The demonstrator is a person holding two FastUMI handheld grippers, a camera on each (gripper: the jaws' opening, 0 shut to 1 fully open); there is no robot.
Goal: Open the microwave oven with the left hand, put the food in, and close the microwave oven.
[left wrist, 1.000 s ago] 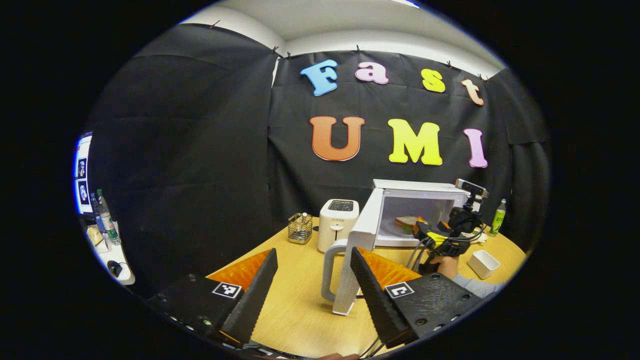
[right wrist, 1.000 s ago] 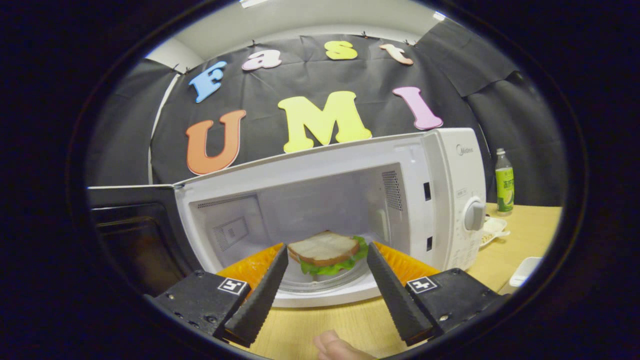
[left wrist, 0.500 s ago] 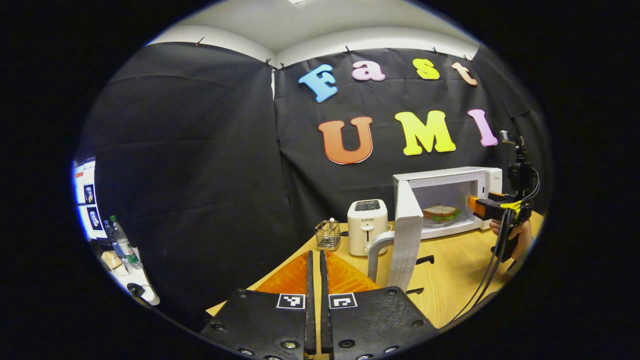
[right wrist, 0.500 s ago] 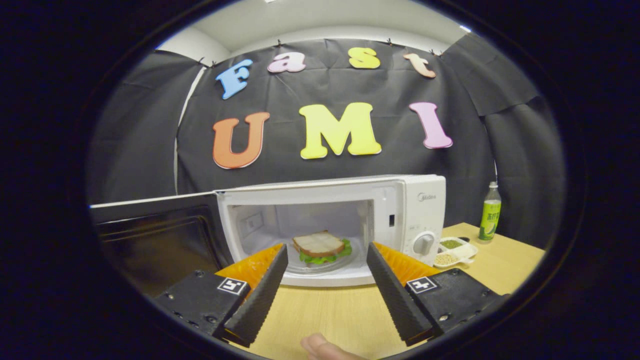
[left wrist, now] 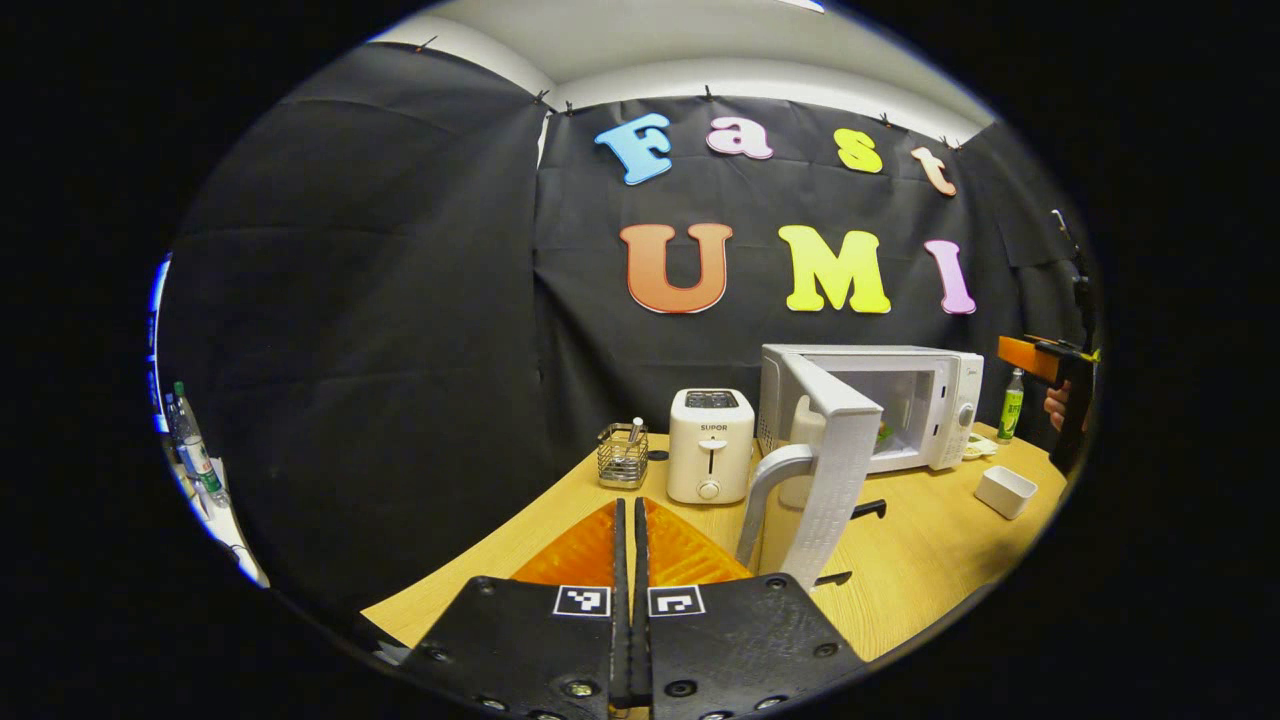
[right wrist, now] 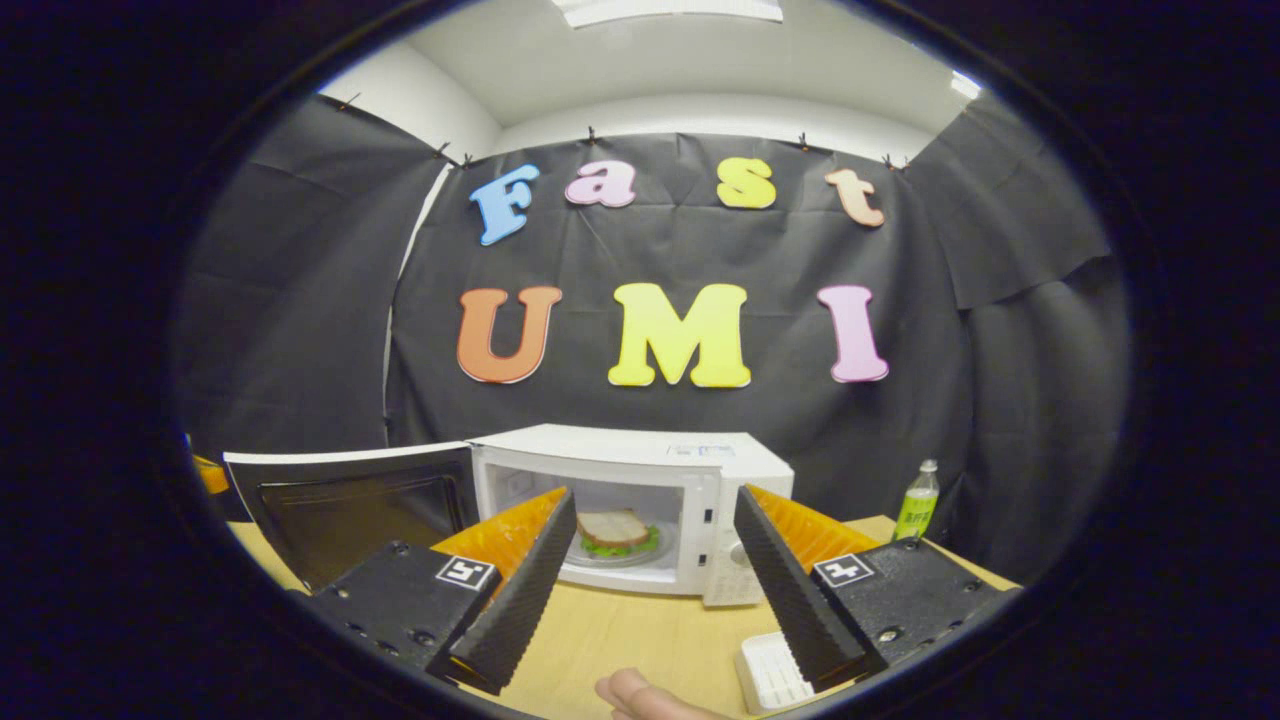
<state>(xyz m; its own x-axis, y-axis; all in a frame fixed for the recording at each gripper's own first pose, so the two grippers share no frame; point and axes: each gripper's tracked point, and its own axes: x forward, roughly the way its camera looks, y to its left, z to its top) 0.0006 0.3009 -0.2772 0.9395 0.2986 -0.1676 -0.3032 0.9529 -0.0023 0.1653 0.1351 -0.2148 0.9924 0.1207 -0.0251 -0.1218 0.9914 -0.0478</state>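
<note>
White microwave (right wrist: 640, 470) on table (right wrist: 640, 640), at 6 o'clock of the right gripper view, door (right wrist: 350, 505) swung wide open at 9 o'clock side. Sandwich (right wrist: 612, 528) with lettuce lies flat on glass turntable inside.

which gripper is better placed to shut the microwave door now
Left. The left gripper sits just before the open door and handle; the right gripper, open, faces the sandwich from farther back.

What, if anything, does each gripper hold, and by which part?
Nothing is held. The left gripper is shut on nothing; the right gripper is open, clear of the lettuce sandwich inside the white microwave oven.
</note>
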